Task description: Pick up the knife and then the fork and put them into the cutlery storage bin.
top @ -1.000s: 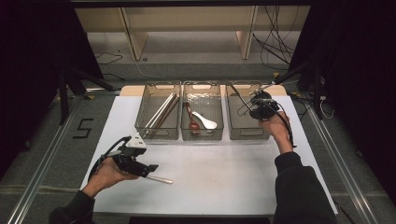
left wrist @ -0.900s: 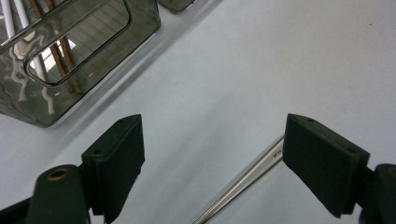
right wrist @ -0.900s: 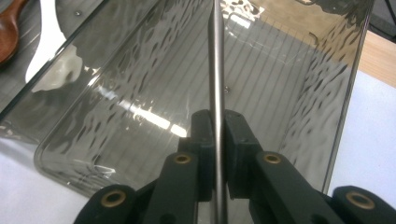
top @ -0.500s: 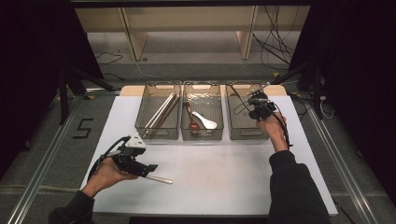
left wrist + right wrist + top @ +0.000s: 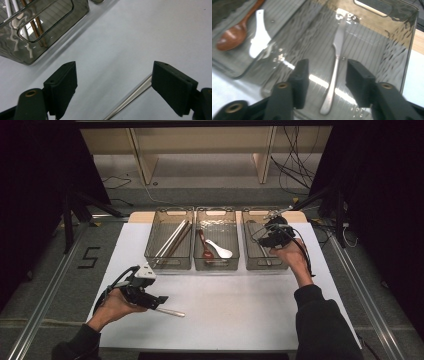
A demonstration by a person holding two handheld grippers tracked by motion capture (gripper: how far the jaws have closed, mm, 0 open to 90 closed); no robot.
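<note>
Down at the near left of the table, the left gripper sits low over the white top, and a thin metal rod pokes out from under it to the right. What that rod is, I can't make out: its near end is hidden beneath the gripper in the high view, and in the left gripper view the rod is cut off by the bottom edge and runs behind the right-hand jaw. The jaws there stand wide apart, with the rod lying on the table between them, close against the right one; nothing is clamped.

The left hand lies nearly flat, forearm coming in from the bottom left corner, gripper aimed to the right. Over on the far side, the right hand reaches forward with the wrist raised, holding the right gripper above the right bin. In the right gripper view its jaws are parted, holding nothing, and hang over a knife that lies on the bin's ribbed floor, blade away from the camera. Glare on the clear plastic blurs the handle's end.

Three clear bins stand side by side at the far edge. The left bin holds long sticks, pale and brown. The middle bin holds a brown spoon and a white spoon, just beside each other.
</note>
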